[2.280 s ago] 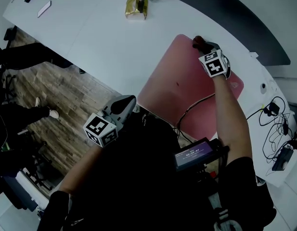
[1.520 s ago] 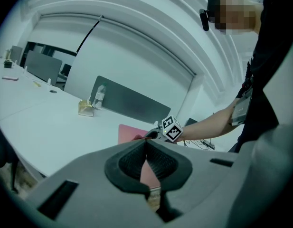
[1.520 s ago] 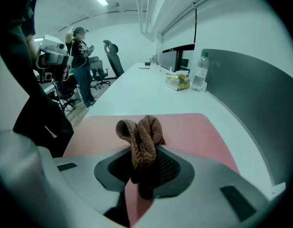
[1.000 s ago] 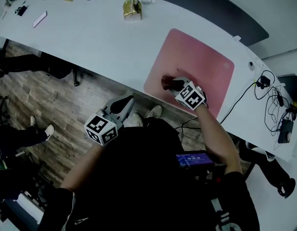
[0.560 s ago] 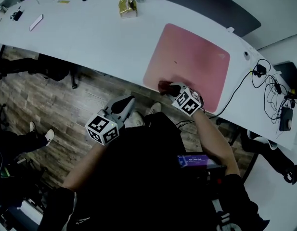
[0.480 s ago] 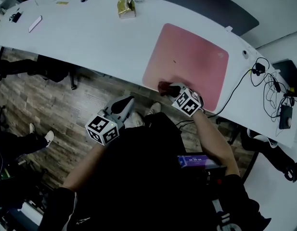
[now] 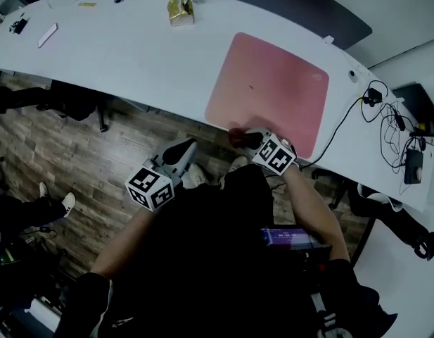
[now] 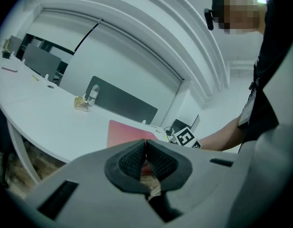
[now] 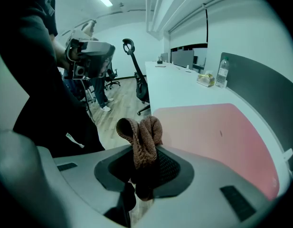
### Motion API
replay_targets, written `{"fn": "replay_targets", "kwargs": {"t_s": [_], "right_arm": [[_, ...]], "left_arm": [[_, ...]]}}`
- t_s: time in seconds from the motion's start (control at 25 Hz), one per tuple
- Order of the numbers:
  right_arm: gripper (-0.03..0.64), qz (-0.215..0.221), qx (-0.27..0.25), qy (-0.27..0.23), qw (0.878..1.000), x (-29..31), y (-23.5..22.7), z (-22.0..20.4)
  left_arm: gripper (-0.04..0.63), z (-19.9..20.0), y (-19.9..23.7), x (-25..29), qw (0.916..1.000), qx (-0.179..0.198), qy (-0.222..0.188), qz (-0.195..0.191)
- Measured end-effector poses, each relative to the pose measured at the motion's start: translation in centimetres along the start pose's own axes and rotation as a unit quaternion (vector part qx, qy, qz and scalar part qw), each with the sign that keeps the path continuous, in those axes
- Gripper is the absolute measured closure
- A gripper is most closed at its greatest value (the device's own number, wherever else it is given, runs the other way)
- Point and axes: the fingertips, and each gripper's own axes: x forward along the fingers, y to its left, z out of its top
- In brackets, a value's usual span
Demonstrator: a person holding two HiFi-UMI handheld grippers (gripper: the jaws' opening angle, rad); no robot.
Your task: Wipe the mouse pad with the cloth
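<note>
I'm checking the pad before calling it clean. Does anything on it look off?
One small dark speck sits on the pink mouse pad, left of its middle. The brown cloth, clamped in the right gripper, is at the pad's near edge, away from the speck. Nothing looks spilled or torn.

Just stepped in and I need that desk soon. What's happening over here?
A person is wiping the pink mouse pad on the white desk. The right gripper is shut on a brown cloth and sits at the pad's near edge. The left gripper, shut and empty, hangs off the desk above the wooden floor and takes no part.
</note>
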Motion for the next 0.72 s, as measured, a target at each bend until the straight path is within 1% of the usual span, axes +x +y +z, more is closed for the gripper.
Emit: {"fn": "replay_targets", "kwargs": {"t_s": [0.2, 0.48, 0.56, 0.72], "right_arm": [[0.505, 0.026, 0.01, -0.013, 1.0, -1.3, 0.5, 0.5], [0.505, 0.095, 0.05, -0.015, 0.994, -1.6, -1.0, -1.3], [0.505, 0.1, 0.052, -0.02, 0.993, -1.7, -2.1, -1.5], [0.505, 0.093, 0.041, -0.016, 0.995, -2.0, -4.4, -2.0]], "left_arm": [[0.586, -0.1, -0.2, 1.0, 1.0, -0.005, 0.001, 0.002], [0.586, 0.1, -1.2, 3.6, 0.9999, -0.005, 0.007, 0.012], [0.586, 0.2, -1.4, 4.3, 0.9998, -0.003, 0.008, 0.018], [0.586, 0.4, -1.7, 5.5, 0.9993, -0.008, 0.004, 0.037]]}}
